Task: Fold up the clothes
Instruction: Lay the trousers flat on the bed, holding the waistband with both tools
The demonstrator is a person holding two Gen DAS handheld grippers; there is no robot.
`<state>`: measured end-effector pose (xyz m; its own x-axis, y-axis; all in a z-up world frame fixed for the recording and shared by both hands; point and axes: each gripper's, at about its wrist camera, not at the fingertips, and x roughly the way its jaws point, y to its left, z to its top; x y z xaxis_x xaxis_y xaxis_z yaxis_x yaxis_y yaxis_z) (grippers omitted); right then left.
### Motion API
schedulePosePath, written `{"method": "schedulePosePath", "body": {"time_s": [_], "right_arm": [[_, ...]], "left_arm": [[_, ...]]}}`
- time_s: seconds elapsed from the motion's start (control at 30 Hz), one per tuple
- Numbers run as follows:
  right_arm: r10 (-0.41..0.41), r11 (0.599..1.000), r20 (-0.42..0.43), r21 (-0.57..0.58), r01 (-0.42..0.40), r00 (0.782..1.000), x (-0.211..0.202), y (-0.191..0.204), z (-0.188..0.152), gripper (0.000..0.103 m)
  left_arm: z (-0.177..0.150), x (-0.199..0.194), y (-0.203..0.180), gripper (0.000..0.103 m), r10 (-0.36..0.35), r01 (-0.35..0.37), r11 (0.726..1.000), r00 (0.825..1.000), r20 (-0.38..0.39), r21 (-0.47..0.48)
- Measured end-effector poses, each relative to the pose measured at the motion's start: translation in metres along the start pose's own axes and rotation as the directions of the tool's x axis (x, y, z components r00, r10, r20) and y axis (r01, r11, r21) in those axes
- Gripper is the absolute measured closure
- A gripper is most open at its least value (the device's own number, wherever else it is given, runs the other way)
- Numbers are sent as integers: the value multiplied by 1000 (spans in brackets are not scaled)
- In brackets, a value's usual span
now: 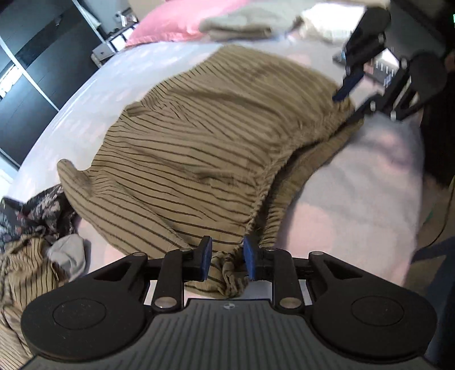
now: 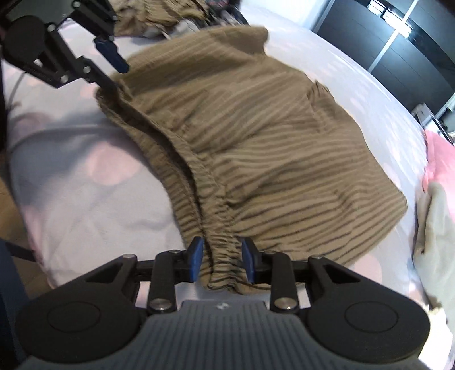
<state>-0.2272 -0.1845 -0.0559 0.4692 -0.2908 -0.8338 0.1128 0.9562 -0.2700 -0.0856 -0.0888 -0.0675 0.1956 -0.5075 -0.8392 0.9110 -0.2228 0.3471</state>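
Observation:
An olive-tan garment with thin dark stripes (image 1: 199, 136) lies spread on the bed, its gathered elastic waistband toward me. My left gripper (image 1: 227, 260) stands open, and one bunched waistband corner (image 1: 231, 273) lies loose between its blue pads. At the other end of the waistband my right gripper (image 2: 221, 260) is also open, the ruffled band (image 2: 223, 267) sitting in the gap. The striped garment (image 2: 256, 128) fills the right wrist view. Each gripper shows in the other's view: the right gripper (image 1: 351, 102) at the upper right, the left gripper (image 2: 113, 72) at the upper left.
The bed sheet (image 1: 355, 185) is pale with pink dots. A pink pillow (image 1: 176, 22) and folded beige clothes (image 1: 241, 25) lie beyond the garment. A heap of unfolded clothes (image 1: 28, 256) sits at the left, with a dark floral piece (image 1: 37, 207). Black shelving (image 1: 34, 71) stands past the bed.

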Motion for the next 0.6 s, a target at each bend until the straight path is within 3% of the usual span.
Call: {"method": "schedulePosePath", "body": {"time_s": [0.17, 0.23, 0.3, 0.43, 0.6], "right_arm": [[-11, 1000, -55, -19, 10, 998, 16, 5, -8, 70], [-24, 999, -58, -35, 22, 998, 20, 7, -10, 70], [-31, 999, -52, -36, 29, 998, 19, 7, -11, 70], [-56, 998, -44, -32, 54, 997, 18, 6, -12, 71], [-50, 998, 6, -45, 50, 999, 6, 9, -13, 89]], "left_arm": [[0, 28, -11, 81, 35, -30, 996, 998, -49, 82], [-3, 37, -11, 92, 64, -58, 994, 995, -70, 89], [-5, 37, -11, 97, 97, -90, 992, 993, -69, 90], [-6, 21, -13, 100, 155, -151, 984, 987, -37, 93], [-20, 7, -28, 100, 217, -203, 968, 973, -80, 151]]}}
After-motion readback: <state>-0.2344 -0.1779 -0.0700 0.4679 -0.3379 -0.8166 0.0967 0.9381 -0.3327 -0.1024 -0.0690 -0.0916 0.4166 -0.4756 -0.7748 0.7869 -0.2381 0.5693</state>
